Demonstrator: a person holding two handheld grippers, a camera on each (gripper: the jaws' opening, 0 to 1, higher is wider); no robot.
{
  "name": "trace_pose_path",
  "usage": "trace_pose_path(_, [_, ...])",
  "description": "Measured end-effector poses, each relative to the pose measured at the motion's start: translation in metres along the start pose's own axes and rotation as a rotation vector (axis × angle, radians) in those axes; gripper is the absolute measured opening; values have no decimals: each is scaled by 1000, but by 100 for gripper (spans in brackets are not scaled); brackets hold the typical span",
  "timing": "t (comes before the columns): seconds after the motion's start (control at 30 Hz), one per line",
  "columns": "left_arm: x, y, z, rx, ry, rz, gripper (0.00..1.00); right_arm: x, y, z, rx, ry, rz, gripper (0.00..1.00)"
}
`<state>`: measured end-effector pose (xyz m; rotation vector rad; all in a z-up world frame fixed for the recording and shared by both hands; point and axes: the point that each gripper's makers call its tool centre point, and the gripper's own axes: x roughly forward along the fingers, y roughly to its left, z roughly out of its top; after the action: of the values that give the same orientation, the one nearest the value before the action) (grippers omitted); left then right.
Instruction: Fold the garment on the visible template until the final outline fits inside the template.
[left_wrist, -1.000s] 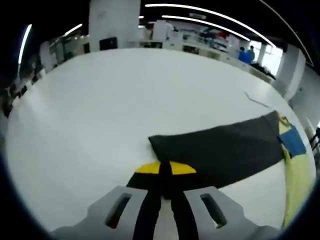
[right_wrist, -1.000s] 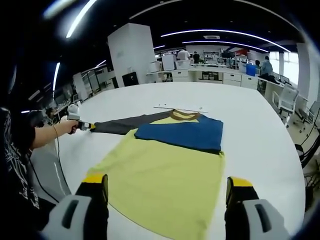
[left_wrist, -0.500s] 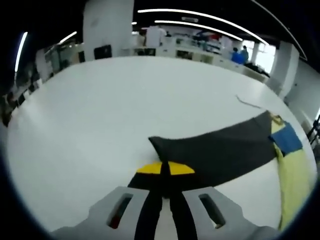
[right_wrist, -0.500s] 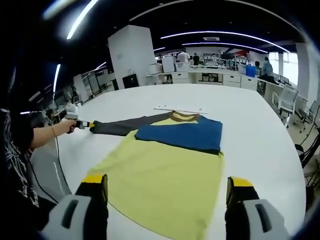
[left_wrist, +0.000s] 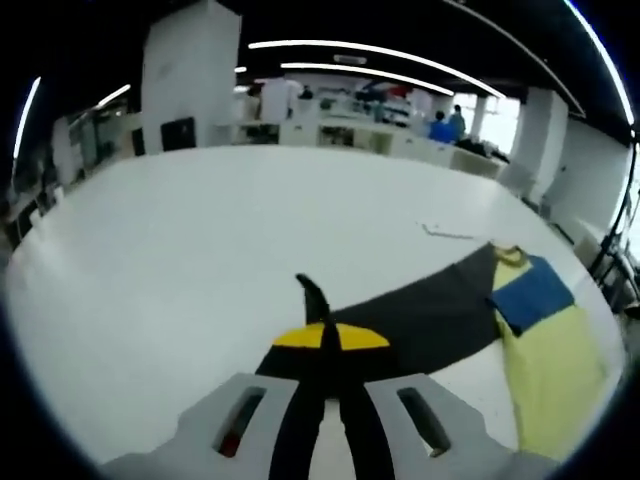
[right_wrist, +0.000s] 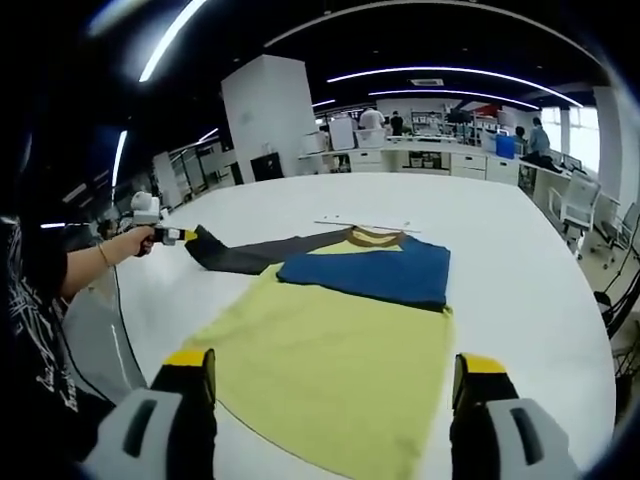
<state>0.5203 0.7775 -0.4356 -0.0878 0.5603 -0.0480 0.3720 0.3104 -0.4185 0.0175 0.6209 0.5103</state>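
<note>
Yellow-and-blue garment (right_wrist: 340, 340) w/ dark grey sleeve (left_wrist: 420, 315): left gripper (left_wrist: 330, 338) pinching cuff, lifting off white worktop (left_wrist: 180, 250); right gripper (right_wrist: 335, 385) hovering open. Next: fold sleeve across body.

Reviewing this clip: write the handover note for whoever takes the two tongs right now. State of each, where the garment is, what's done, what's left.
Left tongs: shut on the dark sleeve at its cuff, lifted off the white table, toward the shirt.
Right tongs: open, holding nothing, hovering over the shirt's hem.
Garment: yellow shirt flat on the table, collar away from the right tongs; the blue sleeve already lies folded across the chest.
Left to do: lay the dark sleeve over the body, then fold the body. I can't make out a template outline.
</note>
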Motion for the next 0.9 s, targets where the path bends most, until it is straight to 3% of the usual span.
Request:
trace_pose_path(0.5, [5, -69, 26, -5, -50, -127, 0, -4, 4, -7, -51, 19, 7, 99])
trace_pose_path(0.9, [16, -137, 45, -12, -72, -237, 0, -10, -3, -13, -49, 22, 5, 99])
